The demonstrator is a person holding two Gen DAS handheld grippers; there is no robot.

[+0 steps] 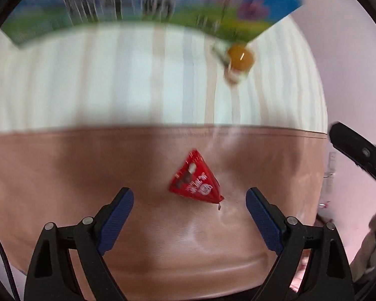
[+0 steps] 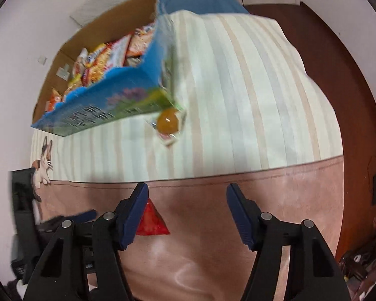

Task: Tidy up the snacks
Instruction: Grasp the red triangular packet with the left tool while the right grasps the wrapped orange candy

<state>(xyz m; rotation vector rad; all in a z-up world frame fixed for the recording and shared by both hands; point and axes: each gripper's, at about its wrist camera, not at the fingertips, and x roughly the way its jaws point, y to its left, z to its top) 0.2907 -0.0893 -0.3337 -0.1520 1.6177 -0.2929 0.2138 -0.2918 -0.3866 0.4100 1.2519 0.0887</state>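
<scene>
Striped bed cover (image 2: 238, 95) up top with the blue snack box (image 2: 117, 85) stuffed with packets, an orange jelly cup (image 2: 168, 123) right beside its corner. Red triangle snack (image 1: 196, 181) sits lower down on the pink sheet (image 1: 62, 175). Left tool (image 1: 189, 198) and right tool (image 2: 186, 198) both spread wide, holding nothing.

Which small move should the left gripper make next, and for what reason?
Probably ease the left gripper forward and down around the red triangular snack. The gripper is open and empty, the snack lies loose on the pink cloth just ahead between its fingers, and the snack box holds the others.
</scene>
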